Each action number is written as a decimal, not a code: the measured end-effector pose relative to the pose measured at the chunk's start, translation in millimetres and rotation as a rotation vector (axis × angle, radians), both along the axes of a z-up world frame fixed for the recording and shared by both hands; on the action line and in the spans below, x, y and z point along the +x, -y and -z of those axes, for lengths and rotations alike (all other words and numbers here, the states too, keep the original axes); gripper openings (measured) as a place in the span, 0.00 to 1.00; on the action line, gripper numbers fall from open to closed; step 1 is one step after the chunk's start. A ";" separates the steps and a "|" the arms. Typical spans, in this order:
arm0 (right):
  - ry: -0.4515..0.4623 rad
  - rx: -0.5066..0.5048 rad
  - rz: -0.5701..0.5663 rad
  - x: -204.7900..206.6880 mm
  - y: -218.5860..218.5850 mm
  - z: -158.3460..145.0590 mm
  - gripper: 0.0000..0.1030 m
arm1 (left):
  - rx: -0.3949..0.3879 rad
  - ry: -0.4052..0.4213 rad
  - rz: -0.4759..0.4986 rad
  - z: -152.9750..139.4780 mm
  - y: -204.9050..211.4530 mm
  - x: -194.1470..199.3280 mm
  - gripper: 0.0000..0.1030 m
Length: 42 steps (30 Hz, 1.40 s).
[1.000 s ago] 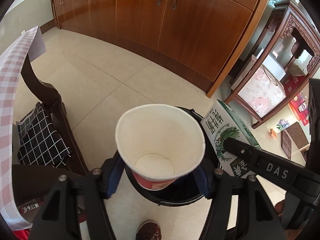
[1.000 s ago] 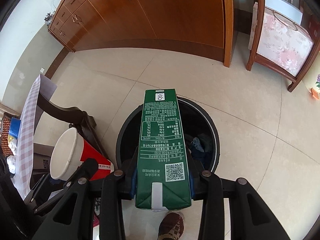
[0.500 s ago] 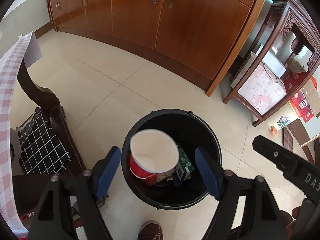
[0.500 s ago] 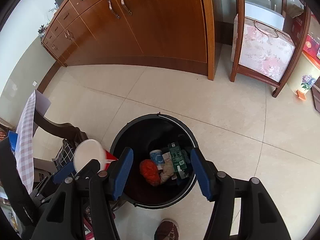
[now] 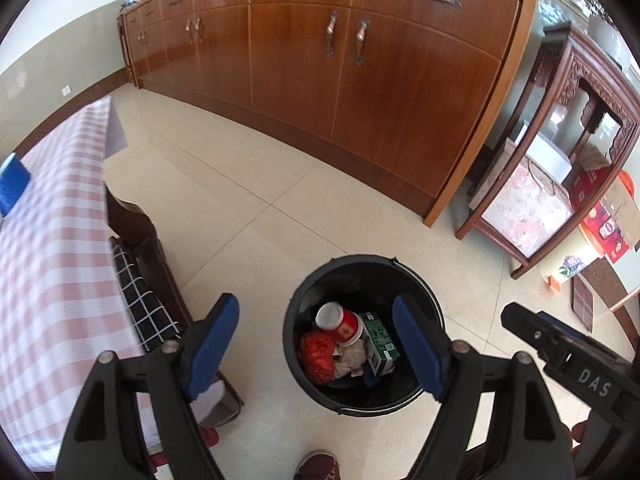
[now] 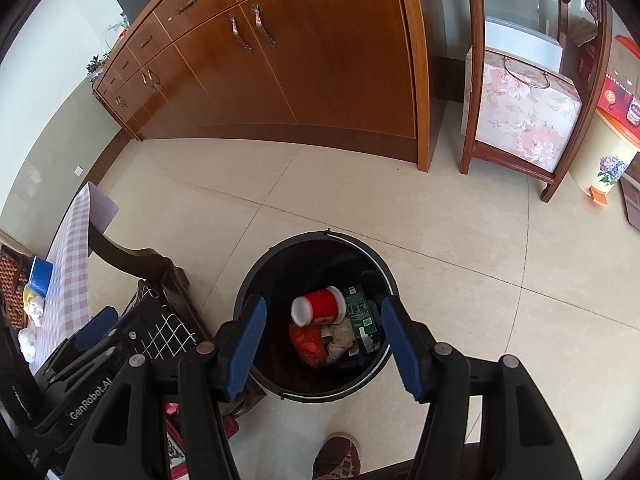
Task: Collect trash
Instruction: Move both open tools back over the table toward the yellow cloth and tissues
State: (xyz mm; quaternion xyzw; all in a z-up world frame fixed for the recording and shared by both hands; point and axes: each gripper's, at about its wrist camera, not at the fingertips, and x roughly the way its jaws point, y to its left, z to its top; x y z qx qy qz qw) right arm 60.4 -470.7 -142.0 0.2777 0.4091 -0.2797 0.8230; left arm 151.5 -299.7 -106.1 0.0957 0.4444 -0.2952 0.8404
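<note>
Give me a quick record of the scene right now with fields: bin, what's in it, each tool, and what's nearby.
bin: black bin on the tiled floor, no lid on it
contents: red paper cup on its side, green carton, red bag, crumpled paper
left tool: left tool open, empty, above the bin
right tool: right tool open, empty, above the bin
nearby: checked tablecloth, wooden cabinet
</note>
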 end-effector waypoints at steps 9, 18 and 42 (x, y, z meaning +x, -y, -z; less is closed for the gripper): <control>0.073 -0.075 -0.141 28.0 -58.2 -40.9 0.64 | -0.052 0.079 -0.144 -42.1 -77.3 9.0 0.78; 0.144 -0.096 -0.334 80.2 -133.9 -71.9 0.69 | -0.057 0.135 -0.334 -66.6 -167.6 30.5 0.79; 0.165 -0.094 -0.717 214.3 -314.5 -69.8 0.73 | -0.055 0.157 -0.716 -60.9 -354.2 90.4 0.79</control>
